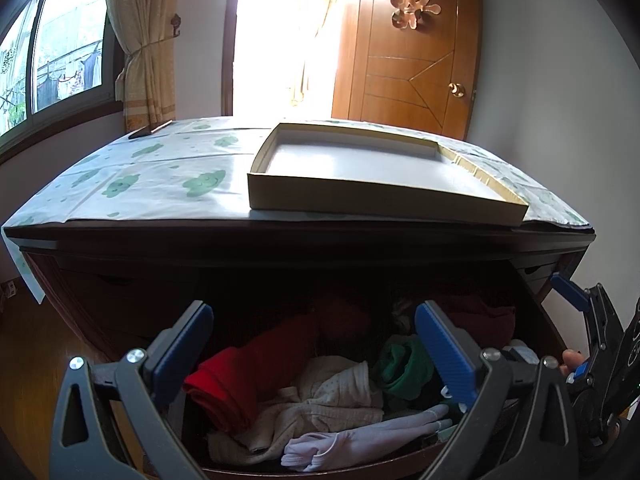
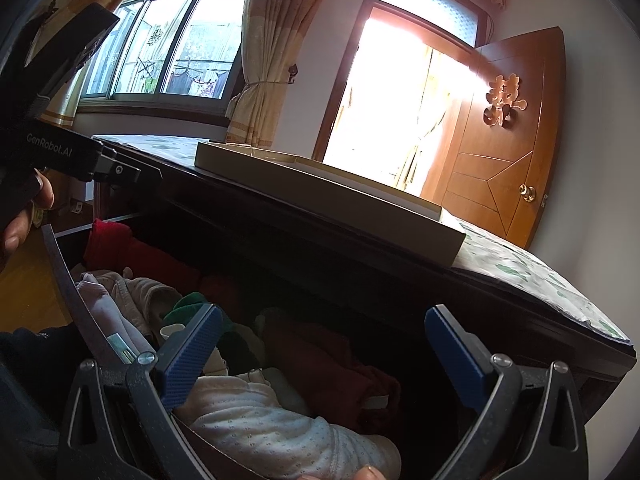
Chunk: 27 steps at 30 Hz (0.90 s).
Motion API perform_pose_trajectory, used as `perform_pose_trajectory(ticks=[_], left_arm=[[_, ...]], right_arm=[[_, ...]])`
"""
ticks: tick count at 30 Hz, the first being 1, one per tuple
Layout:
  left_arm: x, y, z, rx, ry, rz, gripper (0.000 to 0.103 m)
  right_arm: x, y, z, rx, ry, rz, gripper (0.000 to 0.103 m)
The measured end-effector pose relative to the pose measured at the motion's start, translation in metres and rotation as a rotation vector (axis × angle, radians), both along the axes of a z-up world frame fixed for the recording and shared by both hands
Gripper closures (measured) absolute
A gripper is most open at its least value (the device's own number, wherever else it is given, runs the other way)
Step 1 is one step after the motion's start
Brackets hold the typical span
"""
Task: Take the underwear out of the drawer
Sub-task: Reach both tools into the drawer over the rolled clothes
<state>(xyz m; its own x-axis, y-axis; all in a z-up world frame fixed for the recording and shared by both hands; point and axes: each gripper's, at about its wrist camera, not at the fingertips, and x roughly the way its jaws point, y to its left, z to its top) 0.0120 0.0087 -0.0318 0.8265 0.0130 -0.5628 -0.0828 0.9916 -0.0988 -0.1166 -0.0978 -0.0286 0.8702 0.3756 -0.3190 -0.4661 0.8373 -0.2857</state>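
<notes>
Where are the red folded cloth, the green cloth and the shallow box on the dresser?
red folded cloth [image 1: 224, 392]: left wrist view, on its folded front part.
green cloth [image 1: 404, 364]: left wrist view, on the middle of the bundle.
shallow box [image 1: 360, 200]: left wrist view, on its near outer wall.

Red garment [image 1: 228, 376], green one [image 1: 404, 364], cream dotted underwear [image 1: 332, 396], green-clouded white cloth [image 1: 160, 176]

One open drawer [image 1: 536, 336] holds one red folded garment [image 1: 240, 376], one green one [image 1: 404, 364], one dotted cream one [image 1: 332, 396] and one pale lilac one [image 1: 360, 440], with one shallow cardboard box [image 1: 360, 200] at twelve o'clock on the desk [image 1: 140, 184].
</notes>
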Motion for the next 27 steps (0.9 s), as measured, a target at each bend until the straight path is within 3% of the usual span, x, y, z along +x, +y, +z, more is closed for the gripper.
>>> perform_pose_trajectory(ticks=[27], left_arm=[[0.0019,-0.0023,-0.0022,0.01,0.025,-0.014,0.0]], right_arm=[[-0.0029,0.0029,-0.0004,-0.054,0.107,0.003,0.001]])
